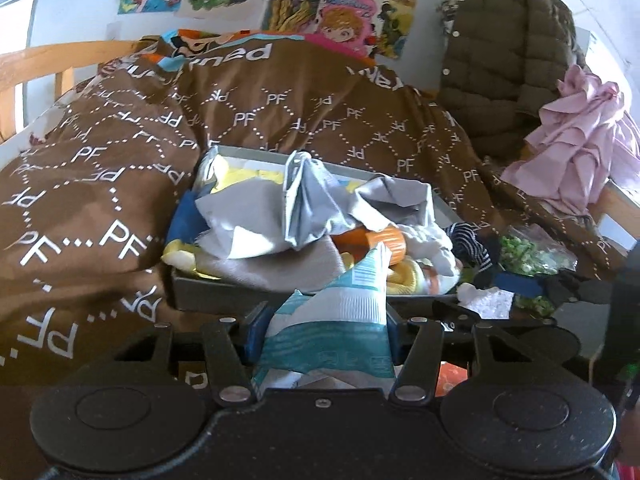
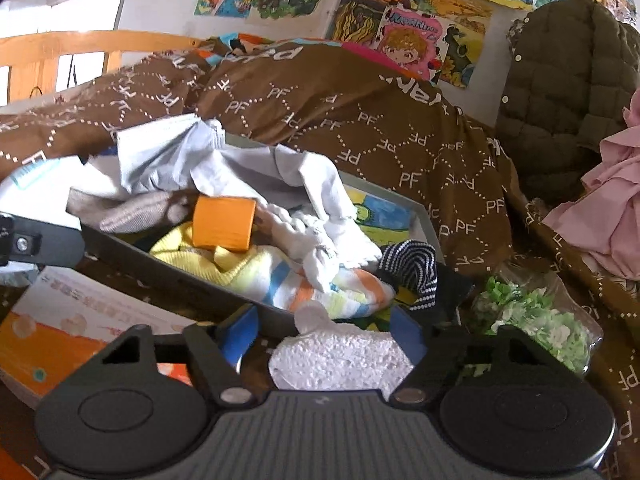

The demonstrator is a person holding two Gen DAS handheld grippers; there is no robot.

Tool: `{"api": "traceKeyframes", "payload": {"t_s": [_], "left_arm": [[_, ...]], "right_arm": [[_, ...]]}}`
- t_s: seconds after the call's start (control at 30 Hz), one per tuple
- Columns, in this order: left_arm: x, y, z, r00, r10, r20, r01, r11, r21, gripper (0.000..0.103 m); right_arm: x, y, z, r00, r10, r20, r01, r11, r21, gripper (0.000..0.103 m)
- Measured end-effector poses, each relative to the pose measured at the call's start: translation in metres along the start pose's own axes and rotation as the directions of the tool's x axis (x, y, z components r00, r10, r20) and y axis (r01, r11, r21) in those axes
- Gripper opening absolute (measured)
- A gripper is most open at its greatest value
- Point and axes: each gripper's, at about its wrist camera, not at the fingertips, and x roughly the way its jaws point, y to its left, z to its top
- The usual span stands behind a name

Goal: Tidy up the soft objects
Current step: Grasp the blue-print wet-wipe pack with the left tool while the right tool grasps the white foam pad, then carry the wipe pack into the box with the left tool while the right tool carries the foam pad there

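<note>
A grey tray [image 1: 224, 298] on the bed holds soft things: grey cloths [image 1: 320, 208], an orange piece [image 1: 384, 240] and a yellow striped cloth [image 2: 288, 280]. My left gripper [image 1: 322, 340] is shut on a teal and white packet [image 1: 336, 312] just in front of the tray. My right gripper [image 2: 320, 336] is open around a white fluffy cloth [image 2: 340, 356] by the tray's near corner [image 2: 224, 292]. A navy striped sock [image 2: 416, 268] hangs over the tray's right edge.
A brown PF-printed blanket [image 1: 120, 168] covers the bed. A bag of green and white bits [image 2: 532, 324] lies right of the tray. A pink garment [image 1: 580, 148] and an olive padded jacket [image 1: 504, 68] sit at the right. An orange and white box [image 2: 72, 332] lies left.
</note>
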Motion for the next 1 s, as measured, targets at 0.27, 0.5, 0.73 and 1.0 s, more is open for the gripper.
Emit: {"api": "traceKeyframes", "payload": {"t_s": [0.27, 0.5, 0.73, 1.0], "left_arm": [[-0.002, -0.003, -0.001, 1.0, -0.027, 0.007, 0.027, 1.0, 0.007, 0.056], [-0.005, -0.002, 0.0, 0.999, -0.033, 0.021, 0.033, 0.999, -0.002, 0.056], [-0.012, -0.007, 0.002, 0.998, -0.041, 0.046, 0.041, 0.999, 0.008, 0.056], [-0.023, -0.015, 0.007, 0.994, -0.053, 0.093, 0.052, 0.999, 0.016, 0.056]], "right_arm": [[0.004, 0.004, 0.003, 0.999, 0.019, -0.041, -0.023, 0.995, -0.094, 0.048], [-0.003, 0.003, 0.008, 0.998, 0.03, -0.049, -0.035, 0.994, -0.103, 0.033], [-0.016, -0.009, 0.016, 0.999, 0.039, -0.019, -0.04, 0.998, -0.054, 0.032], [-0.035, -0.025, 0.028, 0.995, 0.048, 0.088, -0.048, 0.999, -0.003, 0.018]]}}
